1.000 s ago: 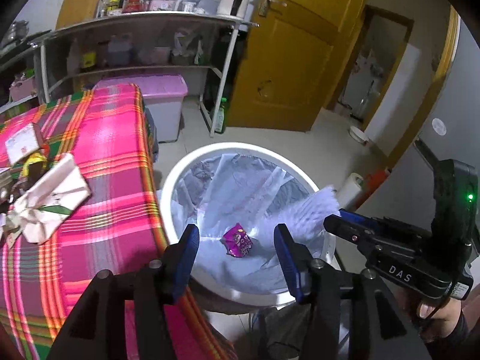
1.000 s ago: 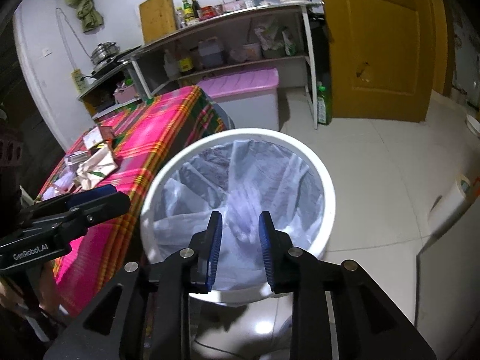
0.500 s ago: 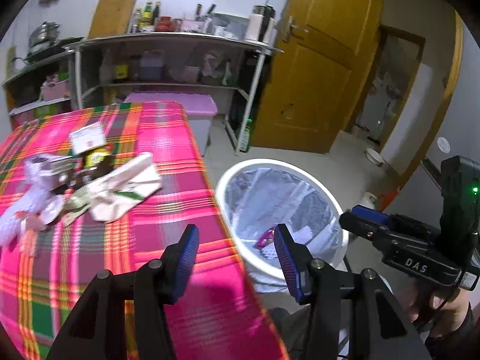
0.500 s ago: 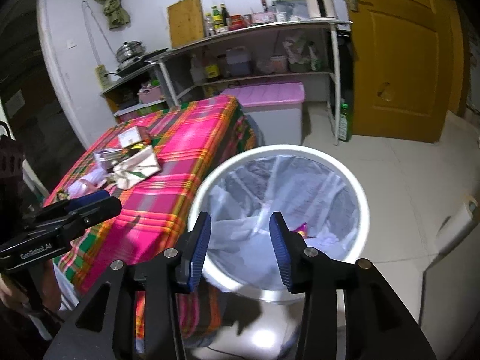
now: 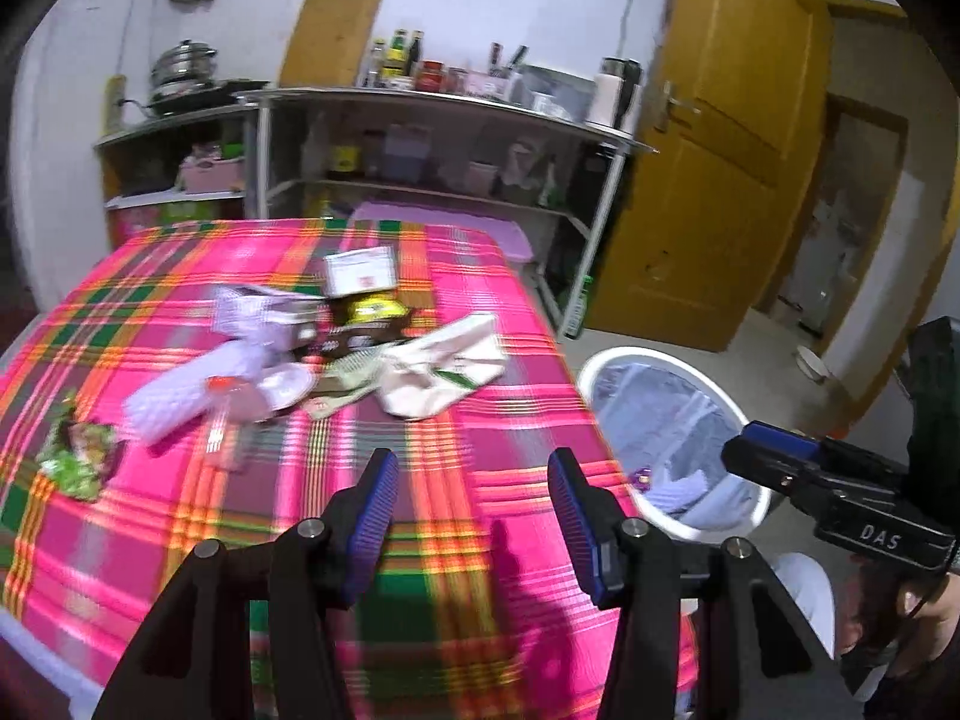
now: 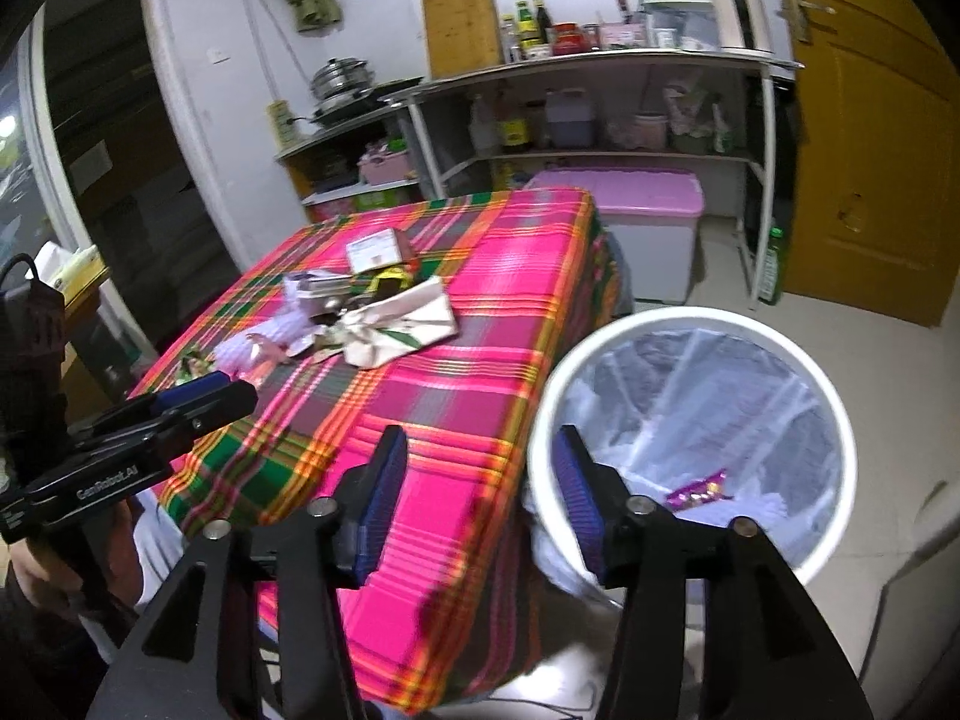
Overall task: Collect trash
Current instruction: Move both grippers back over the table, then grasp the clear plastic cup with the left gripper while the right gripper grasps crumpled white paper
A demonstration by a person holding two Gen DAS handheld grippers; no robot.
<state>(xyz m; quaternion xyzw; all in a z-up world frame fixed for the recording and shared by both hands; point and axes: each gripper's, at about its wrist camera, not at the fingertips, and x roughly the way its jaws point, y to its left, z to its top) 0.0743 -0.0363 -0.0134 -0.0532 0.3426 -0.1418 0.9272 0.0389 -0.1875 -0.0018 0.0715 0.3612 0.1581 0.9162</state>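
Note:
A white bin (image 6: pixel 834 396) lined with a clear bag stands on the floor beside the table; a purple wrapper (image 6: pixel 699 487) lies inside it. The bin also shows in the left wrist view (image 5: pixel 636 355). A pile of trash lies mid-table: a cream paper bag (image 5: pixel 441 372), white wrappers (image 5: pixel 240 360), a yellow packet (image 5: pixel 372 307), a small box (image 5: pixel 361 269), and a green wrapper (image 5: pixel 81 450) at the left. My left gripper (image 5: pixel 474 498) is open and empty above the near table edge. My right gripper (image 6: pixel 477 498) is open and empty over the table corner and bin rim.
The table has a pink plaid cloth (image 6: pixel 480 312). Metal shelves (image 6: pixel 600 114) with bottles and jars stand behind, a pink-lidded storage box (image 6: pixel 624 222) below them, and a yellow door (image 6: pixel 870 138) at the right.
Both grippers have swung left from above the bin toward the table. The right gripper's jaws have opened wider. The trash pile has come into fuller view.

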